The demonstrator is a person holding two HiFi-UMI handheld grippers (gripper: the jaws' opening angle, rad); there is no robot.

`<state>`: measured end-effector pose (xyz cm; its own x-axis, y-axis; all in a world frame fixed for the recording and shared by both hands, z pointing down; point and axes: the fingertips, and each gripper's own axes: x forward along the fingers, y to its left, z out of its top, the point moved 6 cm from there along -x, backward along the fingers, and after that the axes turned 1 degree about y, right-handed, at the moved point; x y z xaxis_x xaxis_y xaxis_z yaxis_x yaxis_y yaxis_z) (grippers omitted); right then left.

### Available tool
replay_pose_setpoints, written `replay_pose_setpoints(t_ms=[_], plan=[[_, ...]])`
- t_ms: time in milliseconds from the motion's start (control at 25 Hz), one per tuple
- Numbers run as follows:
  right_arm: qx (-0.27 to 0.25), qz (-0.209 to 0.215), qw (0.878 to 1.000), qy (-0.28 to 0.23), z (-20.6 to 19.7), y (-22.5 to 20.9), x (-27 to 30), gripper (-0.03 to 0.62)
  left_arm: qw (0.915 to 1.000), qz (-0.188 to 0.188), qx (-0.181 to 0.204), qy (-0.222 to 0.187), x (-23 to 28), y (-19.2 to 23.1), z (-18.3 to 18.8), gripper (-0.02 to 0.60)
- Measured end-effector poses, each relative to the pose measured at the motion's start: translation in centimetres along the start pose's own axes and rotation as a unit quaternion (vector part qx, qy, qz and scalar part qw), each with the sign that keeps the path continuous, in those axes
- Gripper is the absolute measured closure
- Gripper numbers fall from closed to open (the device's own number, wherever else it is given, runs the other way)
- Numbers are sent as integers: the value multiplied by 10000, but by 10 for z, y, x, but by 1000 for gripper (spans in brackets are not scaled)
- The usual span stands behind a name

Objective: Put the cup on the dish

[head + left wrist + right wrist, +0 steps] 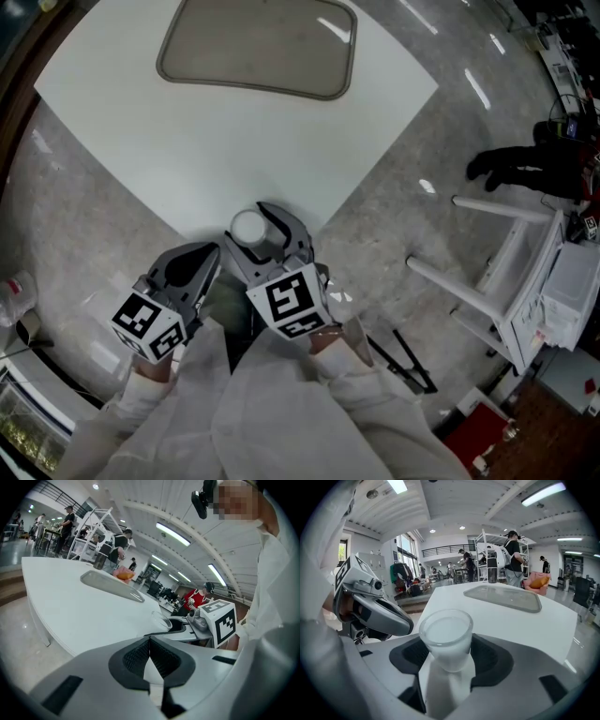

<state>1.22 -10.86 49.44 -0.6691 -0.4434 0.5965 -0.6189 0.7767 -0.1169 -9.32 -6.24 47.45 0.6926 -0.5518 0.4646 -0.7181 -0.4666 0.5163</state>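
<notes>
Left gripper [150, 638]: jaws closed tip to tip, nothing between them. Right gripper [447, 644]: jaws spread wide, frosted cup [445, 627] between the pads, not clamped. Only the head view shows the cup standing on the table [187, 141], well apart from the dish [253, 86], on its near side. Only the gripper views show people [68, 522] beyond the dish

1. The dish [255, 91] is cut off by the head view's top edge.
2. The table [234, 150]'s near corner is hidden beneath the left gripper [212, 249] and the right gripper [270, 221].
3. In the left gripper view, the cup [161, 619]'s lower part is hidden behind the right gripper.
</notes>
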Motion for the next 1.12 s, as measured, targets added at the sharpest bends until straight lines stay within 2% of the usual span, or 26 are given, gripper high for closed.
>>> replay_pose_setpoints(t_ms=[440, 680, 1120], plan=[[-73, -38, 10000, -20, -2, 0, 1, 333, 10000, 52, 30, -25, -4, 1, 2, 573], [282, -22, 9996, 64, -1, -3, -5, 333, 9999, -37, -48, -162, -2, -8, 6, 574], [276, -166, 9990, -300, 30, -6, -50, 333, 9978, -37, 457, -479, -13, -37, 40, 573]])
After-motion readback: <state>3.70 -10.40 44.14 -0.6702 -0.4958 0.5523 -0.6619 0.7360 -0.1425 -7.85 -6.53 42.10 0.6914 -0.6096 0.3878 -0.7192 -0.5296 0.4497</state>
